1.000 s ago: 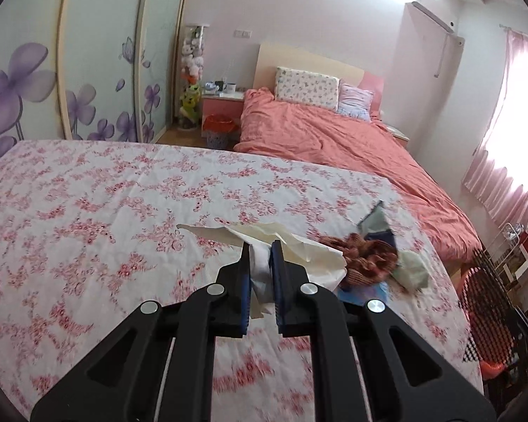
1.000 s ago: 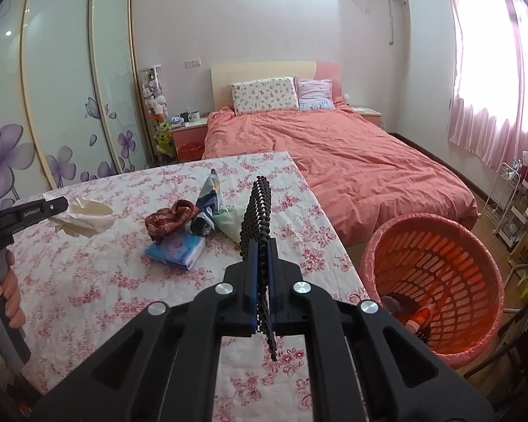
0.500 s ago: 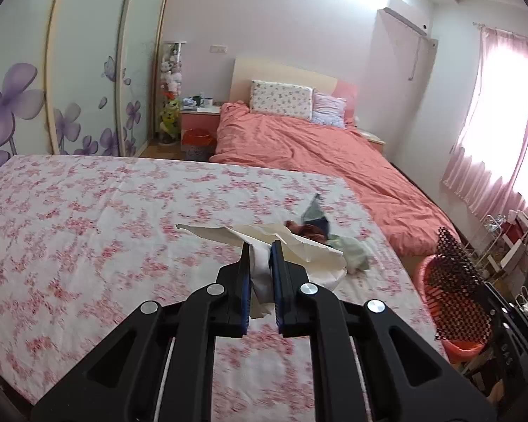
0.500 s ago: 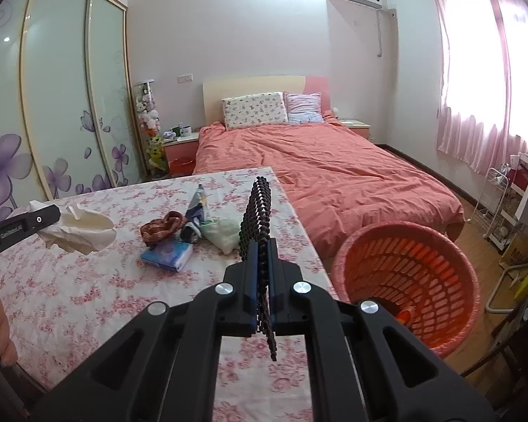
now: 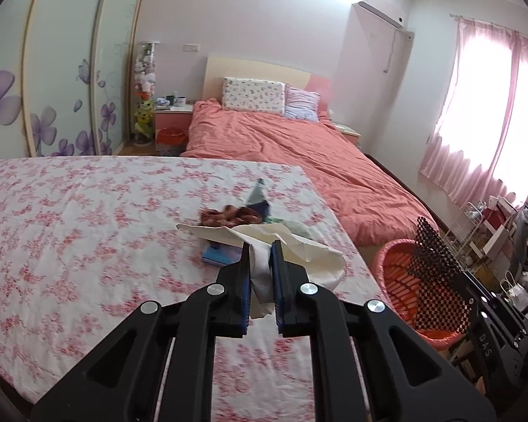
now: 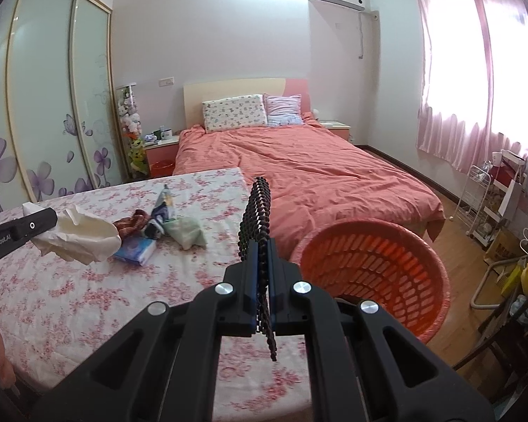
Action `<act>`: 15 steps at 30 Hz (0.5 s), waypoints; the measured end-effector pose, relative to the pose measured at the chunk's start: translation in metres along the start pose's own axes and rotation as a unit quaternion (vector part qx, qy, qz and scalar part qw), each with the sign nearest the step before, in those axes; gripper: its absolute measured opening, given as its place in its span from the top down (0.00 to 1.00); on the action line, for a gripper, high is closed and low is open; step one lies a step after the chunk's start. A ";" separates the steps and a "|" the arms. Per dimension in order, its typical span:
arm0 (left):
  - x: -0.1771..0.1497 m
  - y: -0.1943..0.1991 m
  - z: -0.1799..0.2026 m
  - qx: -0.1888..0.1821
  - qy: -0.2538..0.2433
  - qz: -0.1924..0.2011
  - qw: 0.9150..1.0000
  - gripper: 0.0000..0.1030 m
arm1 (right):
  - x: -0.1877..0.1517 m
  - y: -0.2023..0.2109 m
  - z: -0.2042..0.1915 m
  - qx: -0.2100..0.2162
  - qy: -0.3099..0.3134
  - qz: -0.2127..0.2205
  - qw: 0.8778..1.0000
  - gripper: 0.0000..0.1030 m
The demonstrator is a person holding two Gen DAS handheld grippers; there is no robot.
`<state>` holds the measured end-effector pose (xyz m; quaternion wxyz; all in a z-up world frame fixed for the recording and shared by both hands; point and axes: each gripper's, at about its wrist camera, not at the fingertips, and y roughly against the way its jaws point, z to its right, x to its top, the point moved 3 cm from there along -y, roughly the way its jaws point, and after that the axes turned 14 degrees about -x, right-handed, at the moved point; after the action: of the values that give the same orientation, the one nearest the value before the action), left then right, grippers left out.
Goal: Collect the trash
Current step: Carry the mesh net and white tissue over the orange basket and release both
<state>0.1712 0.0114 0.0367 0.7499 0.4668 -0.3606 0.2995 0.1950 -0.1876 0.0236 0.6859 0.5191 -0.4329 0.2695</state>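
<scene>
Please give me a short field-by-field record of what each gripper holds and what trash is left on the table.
left gripper: shut on a crumpled white paper, held above the table
right gripper: shut on a black mesh sheet, held upright, edge-on to the right camera
basket: orange, on the floor beside the table
table: covered by a pink floral cloth
left on table: brown cloth, blue packet, pale green wad, dark wrapper, all close together

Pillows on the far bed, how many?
2. Floral pillow at the headboard, on the left in view; striped pink pillow touching it on the right. More could be hidden behind them.
</scene>
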 end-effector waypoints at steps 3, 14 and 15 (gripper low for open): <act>-0.003 -0.006 0.011 -0.009 -0.008 -0.007 1.000 0.90 | -0.001 -0.002 0.011 -0.007 -0.009 0.001 1.000 0.94; -0.007 -0.031 0.057 -0.075 -0.027 -0.025 0.997 0.90 | -0.006 -0.016 0.061 -0.043 -0.061 -0.004 0.997 0.94; -0.008 -0.034 0.062 -0.080 -0.030 -0.027 0.996 0.90 | -0.006 -0.018 0.065 -0.046 -0.064 -0.004 0.997 0.94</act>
<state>0.1776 -0.0591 0.0327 0.7817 0.4237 -0.3927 0.2352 0.1865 -0.2546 0.0156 0.6808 0.5051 -0.4860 0.2125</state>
